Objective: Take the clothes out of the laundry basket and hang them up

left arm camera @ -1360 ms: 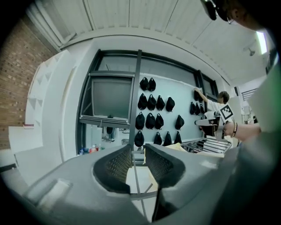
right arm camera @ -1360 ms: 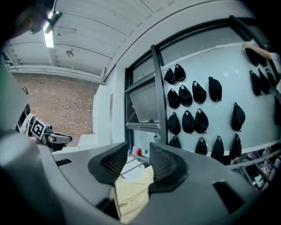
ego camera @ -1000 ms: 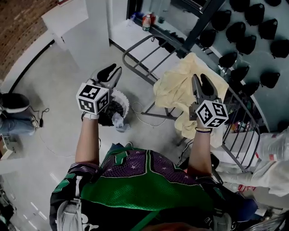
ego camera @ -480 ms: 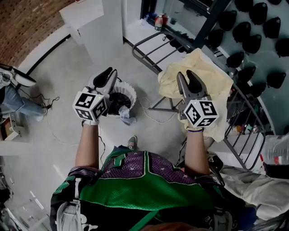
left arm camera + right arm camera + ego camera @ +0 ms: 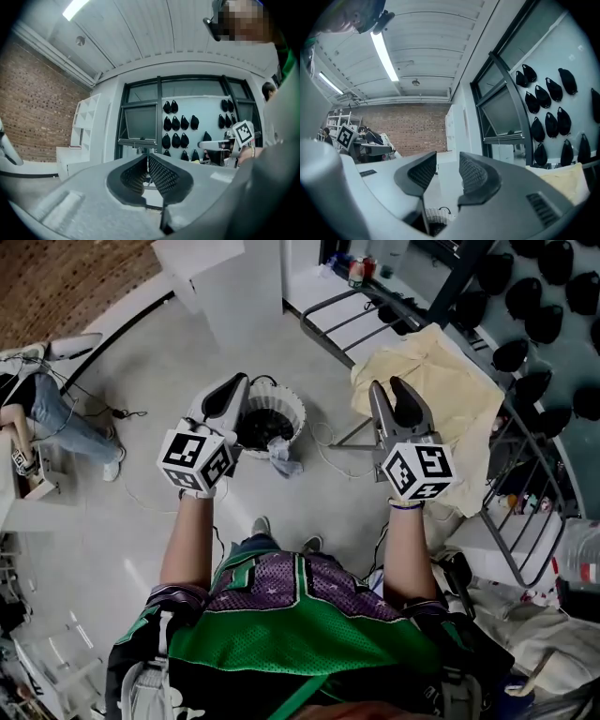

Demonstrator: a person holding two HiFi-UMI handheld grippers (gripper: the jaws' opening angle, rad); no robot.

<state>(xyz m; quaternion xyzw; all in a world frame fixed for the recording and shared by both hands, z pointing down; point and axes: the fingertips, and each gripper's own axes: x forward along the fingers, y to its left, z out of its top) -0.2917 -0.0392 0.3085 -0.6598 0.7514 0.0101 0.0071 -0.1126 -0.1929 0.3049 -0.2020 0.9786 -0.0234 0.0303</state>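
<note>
the laundry basket (image 5: 293, 401), one white round tub, stands on the floor ahead of the person's feet, just beside the foot of the drying rack (image 5: 349, 313). one greyish garment (image 5: 281, 457) hangs over its near rim; the dark inside hides what else lies in it. one pale yellow cloth (image 5: 441, 371) is draped over the rack's top rails, to the right of the basket and apart from it. both grippers point level above the floor. the left gripper (image 5: 240, 382) is over the basket's left rim; its jaws have just been closing, they meet at the tips and nothing is between them. the right gripper (image 5: 387, 388) is at the yellow cloth's near edge, jaws apart with only air between. bare floor lies open to the left, up to a seated person (image 5: 58, 416) and loose cables (image 5: 122, 412); the right side is crowded by rack rails and a wall of dark caps (image 5: 544, 320).
</note>
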